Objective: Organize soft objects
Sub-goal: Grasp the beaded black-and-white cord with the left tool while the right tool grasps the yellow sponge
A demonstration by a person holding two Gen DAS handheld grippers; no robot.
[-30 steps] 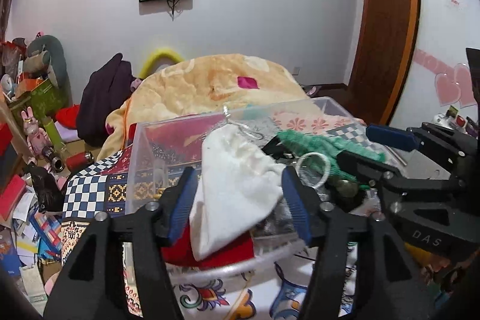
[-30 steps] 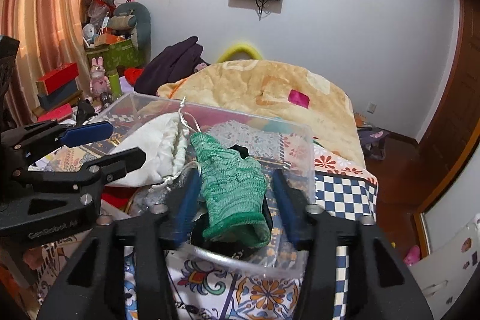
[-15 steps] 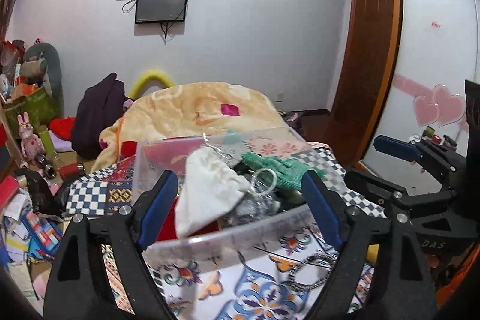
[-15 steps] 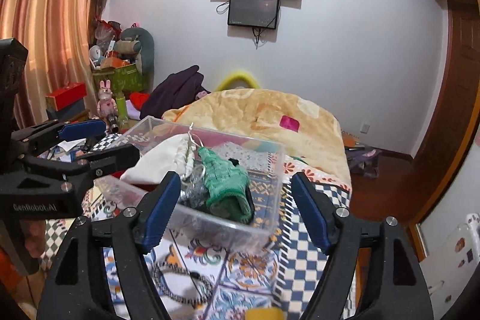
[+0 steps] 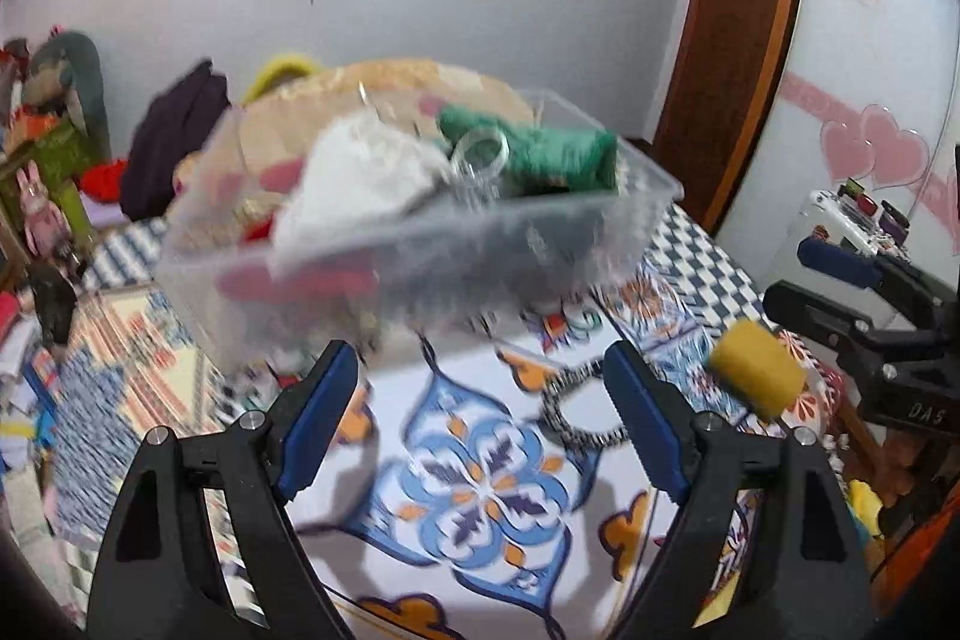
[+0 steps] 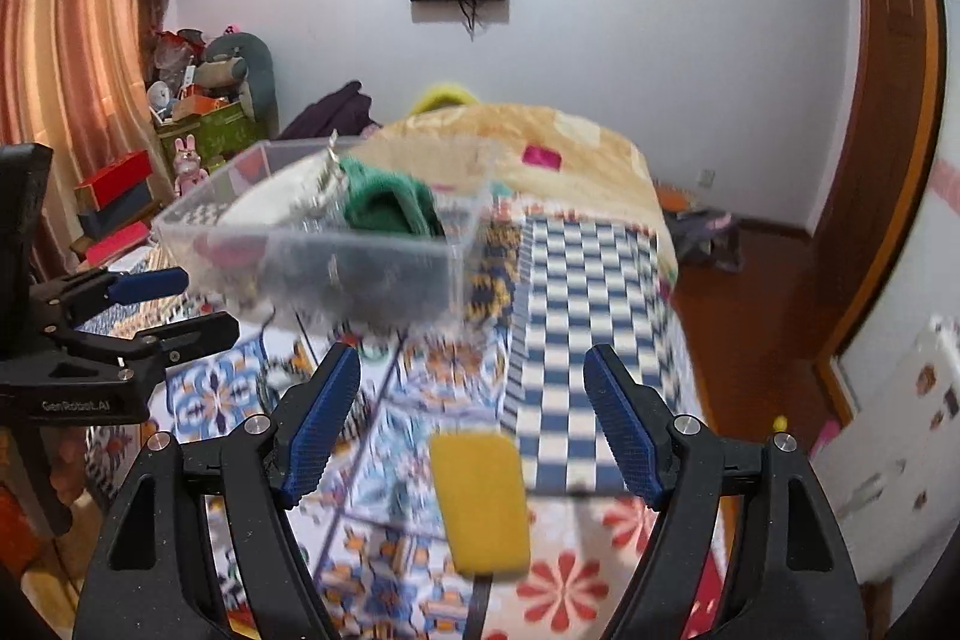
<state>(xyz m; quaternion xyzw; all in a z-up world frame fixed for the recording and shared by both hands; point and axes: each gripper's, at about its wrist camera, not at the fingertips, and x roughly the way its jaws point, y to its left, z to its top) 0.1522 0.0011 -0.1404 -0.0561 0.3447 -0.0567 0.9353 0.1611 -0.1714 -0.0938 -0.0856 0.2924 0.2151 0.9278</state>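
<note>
from your left wrist, your left claw (image 5: 480, 400) gapes wide with nothing between its blue pads, having just been opening, and the clear box (image 5: 420, 244) holding the white pouch (image 5: 360, 178) and green knit (image 5: 540, 151) sits beyond it on the patterned bed cover (image 5: 480, 490). from your right wrist, your right claw (image 6: 474, 400) has likewise just been opening and grips nothing, with a yellow sponge (image 6: 480, 502) lying between its fingers on the cover and the box (image 6: 336, 250) farther off to the left.

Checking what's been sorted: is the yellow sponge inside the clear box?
No, the yellow sponge lies on the patterned cloth, outside the clear box.

Yellow sponge (image 6: 480, 502), green glove (image 6: 390, 208)
</note>
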